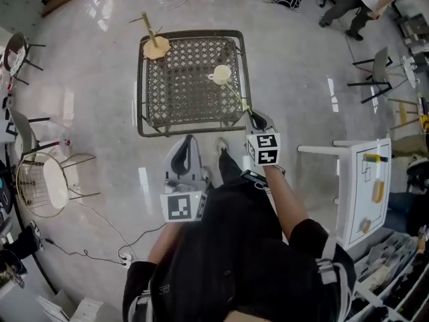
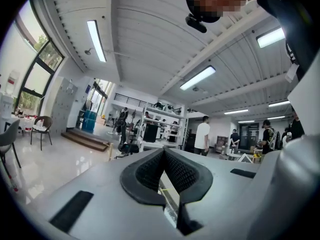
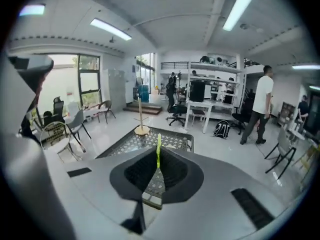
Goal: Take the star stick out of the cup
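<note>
Yellow-green and thin, the star stick (image 1: 236, 94) slants from the pale cup (image 1: 220, 74) down to the right tongs (image 1: 252, 115). These are closed on its near end, and the right gripper view shows the stick rising from between the meeting jaw tips. Its far end reaches the cup's mouth, so it is not yet out. The cup stands upright on the metal lattice table (image 1: 181, 96), towards the right edge. A wooden peg stand (image 1: 155, 45) sits at the far left corner. The left tongs (image 1: 187, 143) hang just off the table's near edge, jaws pressed together with nothing between them.
</note>
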Motion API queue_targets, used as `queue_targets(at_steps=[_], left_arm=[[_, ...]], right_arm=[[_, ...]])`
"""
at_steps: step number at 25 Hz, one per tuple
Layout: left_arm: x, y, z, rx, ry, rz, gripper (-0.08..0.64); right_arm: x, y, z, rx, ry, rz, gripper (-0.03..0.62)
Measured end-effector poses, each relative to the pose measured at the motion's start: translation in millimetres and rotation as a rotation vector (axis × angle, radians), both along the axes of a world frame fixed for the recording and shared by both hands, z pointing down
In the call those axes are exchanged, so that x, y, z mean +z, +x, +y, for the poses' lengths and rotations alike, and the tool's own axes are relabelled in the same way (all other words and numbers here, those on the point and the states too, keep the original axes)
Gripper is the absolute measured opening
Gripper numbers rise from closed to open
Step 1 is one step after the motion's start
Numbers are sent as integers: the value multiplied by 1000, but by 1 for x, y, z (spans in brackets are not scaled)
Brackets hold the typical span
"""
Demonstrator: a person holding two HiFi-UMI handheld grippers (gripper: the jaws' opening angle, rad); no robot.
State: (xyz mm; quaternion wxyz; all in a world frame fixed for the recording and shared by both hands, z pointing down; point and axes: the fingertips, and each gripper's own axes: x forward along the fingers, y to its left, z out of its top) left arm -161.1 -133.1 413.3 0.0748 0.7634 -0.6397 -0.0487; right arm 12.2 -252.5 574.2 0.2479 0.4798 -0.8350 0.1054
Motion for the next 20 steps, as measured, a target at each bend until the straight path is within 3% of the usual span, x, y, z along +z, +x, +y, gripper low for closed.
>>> queue_targets(at_steps=[5,14,20], left_arm=[[3,10,25,40,7,-10,15],[-6,31,41,55,24,-8,15],[-13,42,35,47,39,-24,15]], right_arm=[[-31,6,48,69,30,-129,21],[-81,18,99,95,100,-274,21],[-100,25,115,80,129,-315,21]])
